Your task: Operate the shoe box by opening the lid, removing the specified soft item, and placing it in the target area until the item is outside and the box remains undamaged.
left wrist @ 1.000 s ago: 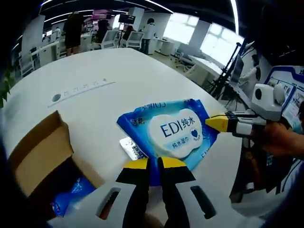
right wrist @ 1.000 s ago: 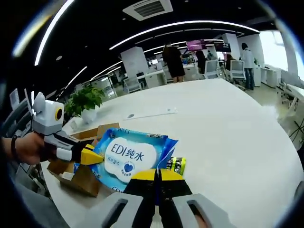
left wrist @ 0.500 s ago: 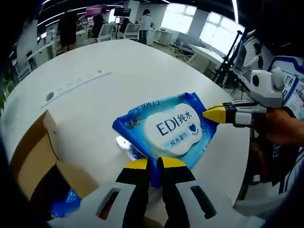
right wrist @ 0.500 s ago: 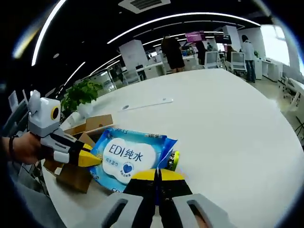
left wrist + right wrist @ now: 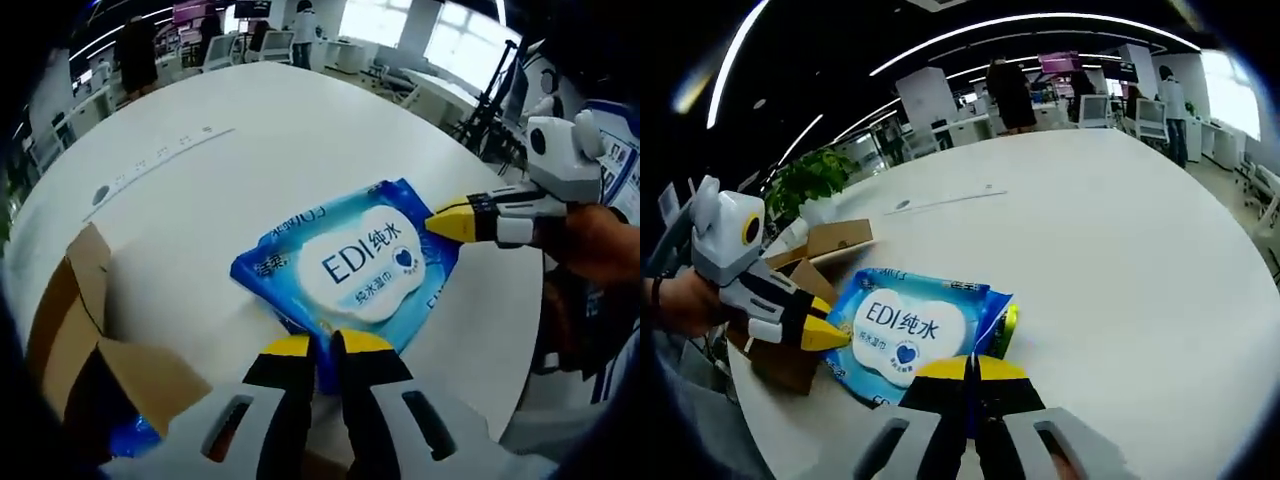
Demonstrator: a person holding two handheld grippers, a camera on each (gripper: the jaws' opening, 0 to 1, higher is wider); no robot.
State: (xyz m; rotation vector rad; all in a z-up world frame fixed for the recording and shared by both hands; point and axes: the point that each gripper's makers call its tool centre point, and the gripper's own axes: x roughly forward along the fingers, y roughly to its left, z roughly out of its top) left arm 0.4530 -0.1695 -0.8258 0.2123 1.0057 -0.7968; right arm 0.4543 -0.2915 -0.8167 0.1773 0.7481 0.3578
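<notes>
Jaws of both grippers are pinching the wipes pack: left gripper (image 5: 320, 345) is clamping its near edge, and right gripper (image 5: 968, 367) is clamping the opposite edge, w/ each showing in the other's view. Round white table (image 5: 260, 130) is carrying everything, and the open cardboard shoe box (image 5: 85, 345) is sitting at its edge w/ flaps up and sth blue inside. Wipes pack (image 5: 350, 265) is lying just outside the box on the tabletop, blue soft pkg w/ a white cloud-shaped label reading "EDI" plus a small blue heart, and a small yellow-green item (image 5: 1006, 328) is peeking from under it.
</notes>
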